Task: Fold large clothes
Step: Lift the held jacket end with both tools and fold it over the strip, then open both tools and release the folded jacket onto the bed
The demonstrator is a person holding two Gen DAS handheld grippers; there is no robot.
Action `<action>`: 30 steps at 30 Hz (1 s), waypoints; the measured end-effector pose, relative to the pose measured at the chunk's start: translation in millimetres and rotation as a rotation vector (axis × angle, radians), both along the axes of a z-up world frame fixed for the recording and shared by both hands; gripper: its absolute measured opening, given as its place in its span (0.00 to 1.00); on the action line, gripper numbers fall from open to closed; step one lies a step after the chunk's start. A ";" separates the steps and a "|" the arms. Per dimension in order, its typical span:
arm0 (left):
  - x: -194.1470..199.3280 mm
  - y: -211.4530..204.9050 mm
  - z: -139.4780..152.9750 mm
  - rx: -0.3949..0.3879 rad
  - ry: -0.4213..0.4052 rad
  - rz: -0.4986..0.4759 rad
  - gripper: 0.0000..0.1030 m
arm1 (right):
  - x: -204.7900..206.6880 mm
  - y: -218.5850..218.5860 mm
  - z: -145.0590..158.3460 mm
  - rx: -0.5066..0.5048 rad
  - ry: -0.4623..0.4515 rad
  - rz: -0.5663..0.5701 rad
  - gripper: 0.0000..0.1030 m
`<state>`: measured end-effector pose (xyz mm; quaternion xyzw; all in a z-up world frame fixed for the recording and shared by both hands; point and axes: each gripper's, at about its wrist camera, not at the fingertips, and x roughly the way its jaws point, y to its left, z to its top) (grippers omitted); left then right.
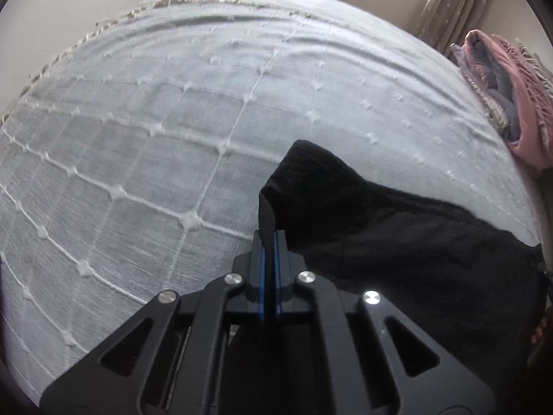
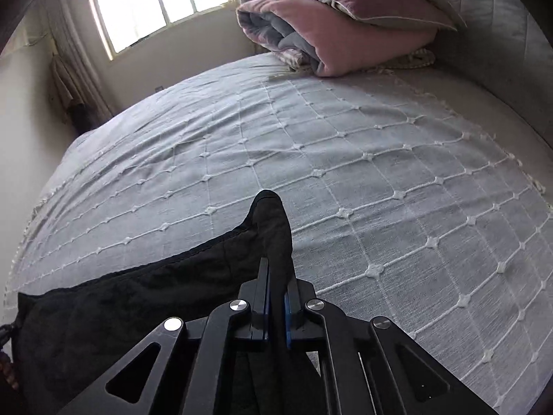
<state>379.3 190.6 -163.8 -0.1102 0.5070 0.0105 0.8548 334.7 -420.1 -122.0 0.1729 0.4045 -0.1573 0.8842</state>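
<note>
A garment (image 2: 138, 297) lies on the bed (image 2: 380, 173), a folded blanket (image 2: 328, 34) behind.

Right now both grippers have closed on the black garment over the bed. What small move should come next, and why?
Probably lift both corners together and draw them apart. The left gripper and right gripper are each shut on a bunched corner of the black garment, whose edge sags between them onto the bedspread. Tensioning it should flatten the cloth for a clean fold.

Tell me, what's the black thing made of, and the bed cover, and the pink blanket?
Black garment: soft matte cloth, probably cotton knit; it sags and creases. Bedspread: pale woven fabric, likely cotton, with raised stitched squares and knots. Folded pink blanket: plush, velvety-looking, with a faint sheen and grey lining.
</note>
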 end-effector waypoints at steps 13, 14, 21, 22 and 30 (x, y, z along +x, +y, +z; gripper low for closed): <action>-6.8 4.2 4.7 0.008 -0.038 0.006 0.23 | 13.4 -5.3 -43.7 0.006 0.182 -0.020 0.35; -13.2 11.1 12.3 -0.008 -0.047 0.022 0.26 | 8.6 -5.2 -38.0 0.013 0.190 -0.016 0.51; -111.4 16.6 64.0 -0.075 -0.106 0.028 0.37 | -111.9 21.8 24.9 0.095 0.025 -0.013 0.79; -129.9 11.7 69.4 -0.072 -0.119 0.004 0.41 | -136.7 26.4 29.3 0.130 0.005 -0.019 0.79; -249.9 -23.4 80.8 -0.132 -0.161 -0.115 0.47 | -250.6 59.7 56.3 0.217 -0.141 -0.097 0.75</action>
